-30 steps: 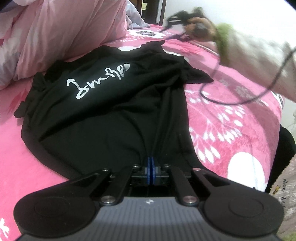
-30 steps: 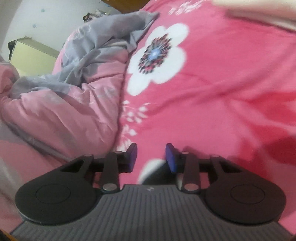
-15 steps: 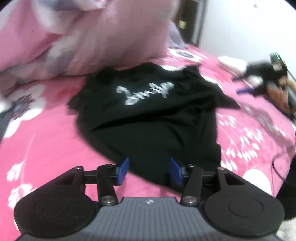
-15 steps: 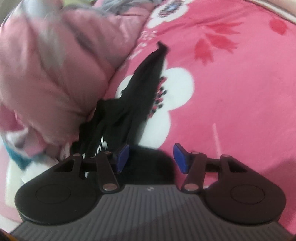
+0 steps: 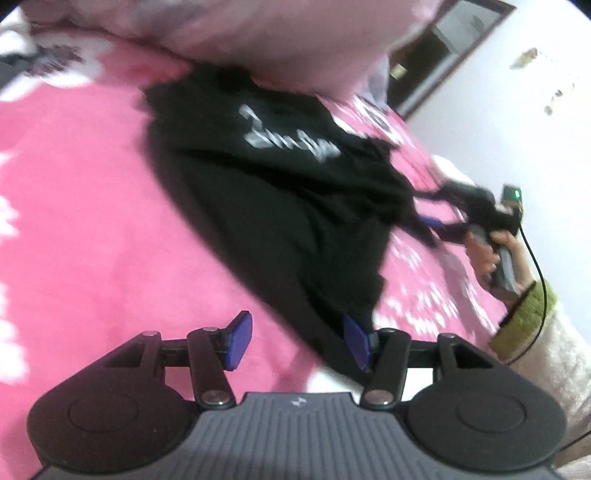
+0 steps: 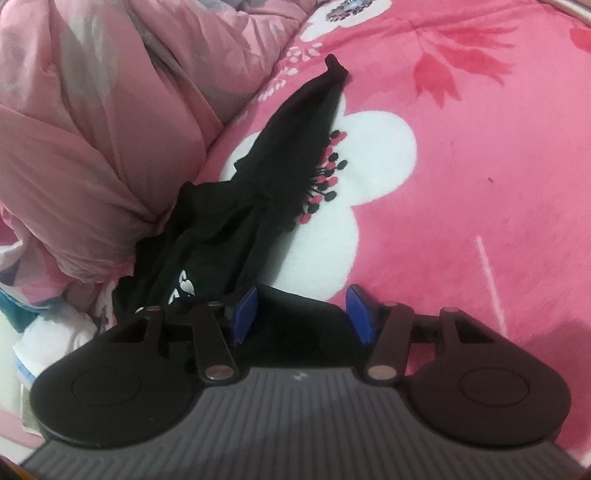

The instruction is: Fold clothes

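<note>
A black T-shirt [image 5: 280, 206] with white lettering lies spread on the pink flowered blanket [image 5: 85, 206]. My left gripper [image 5: 298, 341] is open at the shirt's near hem. Its right pad sits at the cloth's edge and its left pad is over bare blanket. Nothing is pinched. At the shirt's far side a hand [image 5: 484, 254] holds my right gripper [image 5: 436, 223] beside a sleeve. In the right wrist view, my right gripper [image 6: 301, 314] is open with black cloth lying loose under the gap. A bunched strip of the black T-shirt [image 6: 295, 147] stretches away from it.
A crumpled pink quilt [image 6: 92, 129] is heaped against the shirt's far edge; it is the pink quilt [image 5: 266, 33] in the left wrist view too. A black cable [image 5: 540, 269] trails over the green-cuffed sleeve [image 5: 528, 314]. A dark door frame [image 5: 443, 51] and a white wall stand behind.
My left gripper has opened and let go of the shirt's hem, and its view has rolled. My right gripper has swung from bare blanket to over the shirt's edge and opened wider.
</note>
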The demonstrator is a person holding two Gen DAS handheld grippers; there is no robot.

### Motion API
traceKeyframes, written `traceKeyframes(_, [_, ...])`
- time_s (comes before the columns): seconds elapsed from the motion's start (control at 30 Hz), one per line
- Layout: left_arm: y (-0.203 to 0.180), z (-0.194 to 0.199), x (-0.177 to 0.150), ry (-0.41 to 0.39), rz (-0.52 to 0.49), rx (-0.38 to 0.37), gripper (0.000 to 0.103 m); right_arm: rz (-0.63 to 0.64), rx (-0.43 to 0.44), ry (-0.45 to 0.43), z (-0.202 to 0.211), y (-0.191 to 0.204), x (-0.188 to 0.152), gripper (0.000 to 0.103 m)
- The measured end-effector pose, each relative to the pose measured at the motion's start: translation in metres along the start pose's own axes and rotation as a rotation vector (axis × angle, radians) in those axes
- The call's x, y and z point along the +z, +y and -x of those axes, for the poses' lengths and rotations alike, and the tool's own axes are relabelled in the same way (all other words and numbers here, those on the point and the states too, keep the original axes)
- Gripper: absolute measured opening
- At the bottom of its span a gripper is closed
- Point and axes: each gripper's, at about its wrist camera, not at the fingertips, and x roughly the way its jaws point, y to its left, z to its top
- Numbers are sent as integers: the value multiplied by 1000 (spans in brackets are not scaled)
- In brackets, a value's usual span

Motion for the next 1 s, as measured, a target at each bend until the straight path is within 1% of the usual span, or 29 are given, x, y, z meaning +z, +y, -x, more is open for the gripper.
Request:
traceKeyframes(0.07, [-13, -13, -4, 7, -33, 14, 60, -7, 26, -2, 3, -3, -3, 53])
traceKeyframes(0.13, [-25, -21, -6, -9, -82, 43, 66, -7, 50, 2, 5, -4, -6, 53])
traceKeyframes(0.2, [-36, -28, -7, -17, -118, 62, 66, 4, 73, 9, 5, -3, -10, 53])
traceKeyframes(0.3, [-53, -36, -13, -20, -193, 117, 66, 42, 99, 12, 4, 0, -19, 54])
traceKeyframes(0.37, [-64, -42, -18, -23, -250, 162, 56, 74, 98, -2, 4, 2, -24, 54])
traceKeyframes(0.4, [-70, -44, -21, -28, -283, 193, 49, 86, 101, -8, 5, 3, -27, 53])
traceKeyframes(0.43, [-75, -45, -24, -33, -312, 220, 39, 95, 103, -11, 6, 3, -29, 50])
traceKeyframes(0.47, [-77, -46, -25, -39, -327, 234, 34, 107, 102, -12, 7, 4, -31, 48])
traceKeyframes(0.5, [-77, -45, -25, -42, -326, 235, 24, 127, 90, -11, 8, 6, -34, 40])
traceKeyframes(0.53, [-76, -44, -25, -44, -312, 229, 15, 157, 62, -11, 8, 9, -37, 27])
traceKeyframes(0.6, [-73, -42, -23, -51, -278, 220, 10, 205, 11, -15, 9, 13, -43, 12])
traceKeyframes(0.63, [-71, -40, -22, -54, -261, 214, 9, 211, 5, -17, 11, 14, -44, 7])
traceKeyframes(0.77, [-63, -14, -21, -101, -232, 205, 8, 202, 12, -20, 28, 19, -51, 6])
traceKeyframes(0.87, [-50, 19, -22, -136, -220, 197, 8, 141, 64, -2, 52, 18, -59, 5])
traceKeyframes(1.0, [-26, 60, -21, -156, -200, 203, 8, 68, 136, 39, 83, 15, -78, 5])
